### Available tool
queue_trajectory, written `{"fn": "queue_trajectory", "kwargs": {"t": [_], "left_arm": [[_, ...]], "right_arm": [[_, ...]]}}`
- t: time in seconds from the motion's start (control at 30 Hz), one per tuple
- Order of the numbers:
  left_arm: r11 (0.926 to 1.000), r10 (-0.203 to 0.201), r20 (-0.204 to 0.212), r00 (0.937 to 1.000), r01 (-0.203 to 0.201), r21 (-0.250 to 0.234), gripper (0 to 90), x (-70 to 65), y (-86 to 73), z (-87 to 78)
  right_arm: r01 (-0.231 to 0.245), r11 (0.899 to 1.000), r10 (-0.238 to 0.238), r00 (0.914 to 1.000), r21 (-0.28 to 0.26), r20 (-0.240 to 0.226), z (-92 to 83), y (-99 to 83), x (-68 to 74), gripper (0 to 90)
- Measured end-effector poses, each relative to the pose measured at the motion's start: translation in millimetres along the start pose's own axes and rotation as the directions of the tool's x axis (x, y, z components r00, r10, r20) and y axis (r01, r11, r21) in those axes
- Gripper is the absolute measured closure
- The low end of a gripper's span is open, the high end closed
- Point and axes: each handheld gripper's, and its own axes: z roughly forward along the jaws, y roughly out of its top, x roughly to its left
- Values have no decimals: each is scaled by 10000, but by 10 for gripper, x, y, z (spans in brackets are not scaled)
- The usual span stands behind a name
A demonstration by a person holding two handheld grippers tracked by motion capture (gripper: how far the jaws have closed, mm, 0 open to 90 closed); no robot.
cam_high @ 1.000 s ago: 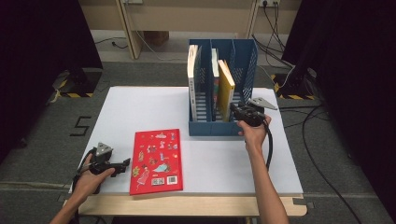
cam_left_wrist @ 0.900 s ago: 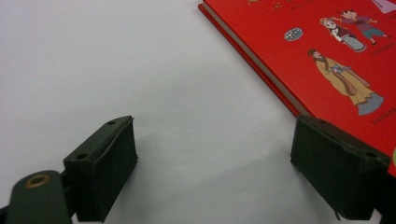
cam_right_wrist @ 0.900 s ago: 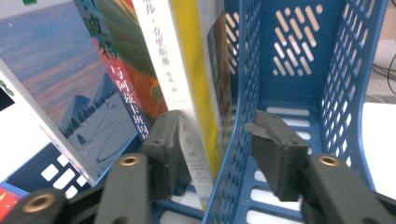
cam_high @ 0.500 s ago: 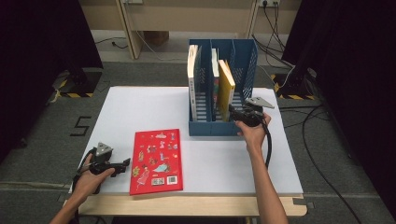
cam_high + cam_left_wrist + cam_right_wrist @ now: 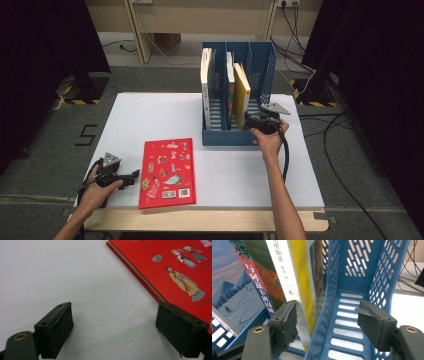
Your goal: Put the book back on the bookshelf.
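Note:
A blue file rack point(image 5: 235, 137) stands at the table's back with books upright in its slots. Among them, a yellow book point(image 5: 241, 95) point(image 5: 302, 285) leans against a perforated divider point(image 5: 332, 277). My right gripper point(image 5: 248, 117) point(image 5: 332, 320) is at the rack's front. Its jaws have just been opening and now straddle the yellow book's lower edge and the divider without squeezing them. A red picture book point(image 5: 167, 172) point(image 5: 175, 265) lies flat near the front edge. Just left of it, my left gripper point(image 5: 134, 175) point(image 5: 113, 327) rests open on the table, one jaw over the book's edge.
A white-spined book point(image 5: 205, 85) fills the rack's left slot and another book point(image 5: 229, 85) stands in the middle one. The rack's right slot point(image 5: 347, 315) holds nothing. The white tabletop point(image 5: 150, 115) lies bare between the red book and the rack. Cables run across the floor at right.

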Motion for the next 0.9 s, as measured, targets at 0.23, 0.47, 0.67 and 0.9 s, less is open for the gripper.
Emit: {"fn": "queue_trajectory", "kwargs": {"t": [0.23, 0.47, 0.67, 0.9], "left_arm": [[10000, -5, 3, 10000, 5, -7, 133, 0, 0, 1], [10000, -4, 12, 10000, 4, -6, 133, 1, 0, 0], [10000, 5, 0, 10000, -5, -3, 133, 0, -1, -1], [10000, -11, 28, 10000, 11, -7, 133, 2, 0, 0]], "right_arm": [[-24, 10000, 24, 10000, 76, -9, 167, 34, 74, 335], [302, 9995, -302, 9995, 128, 11, 297, 99, 187, 330], [120, 9999, -120, 9999, 73, -77, 272, 98, 175, 329], [-152, 9999, 151, 9992, -35, -370, 203, 81, 122, 302]]}}
